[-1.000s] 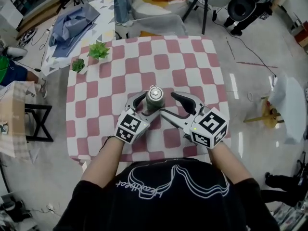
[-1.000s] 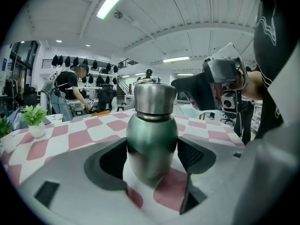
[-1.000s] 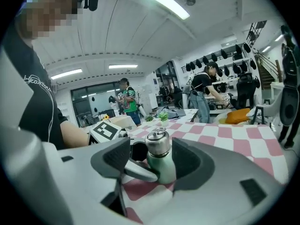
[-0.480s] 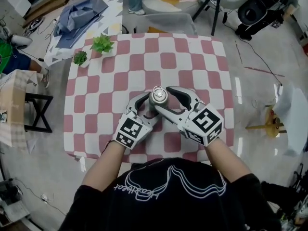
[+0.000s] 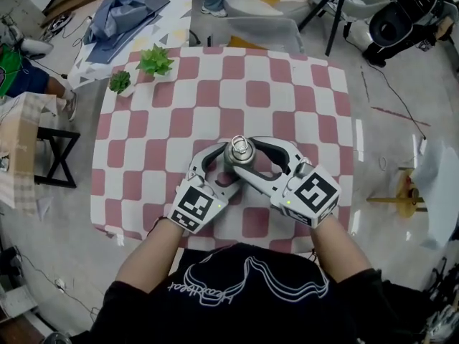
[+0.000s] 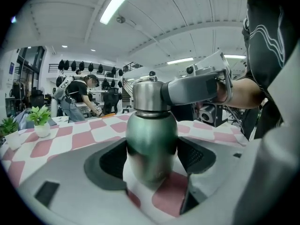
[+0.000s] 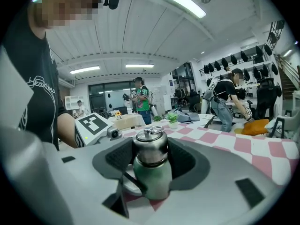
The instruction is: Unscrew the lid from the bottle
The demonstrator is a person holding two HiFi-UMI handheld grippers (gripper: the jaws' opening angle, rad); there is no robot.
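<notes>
Head view: the bottle (image 5: 239, 154) stands upright toward the near edge of the pink-checked table (image 5: 294, 92), with flat open cloth beyond the bottle.

Left gripper view: the left gripper (image 6: 152, 156) clamps its textured black pads (image 6: 110, 161) on the bottle's rounded, glossy green belly.

Right gripper view: the right gripper (image 7: 151, 158), its jaws just closing, brackets the cylindrical brushed-steel lid (image 7: 151, 146) atop the bottle. Its pads seem to press on the lid.

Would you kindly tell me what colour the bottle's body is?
The bottle is metallic green, under a silver lid; the left gripper view shows it best.
</notes>
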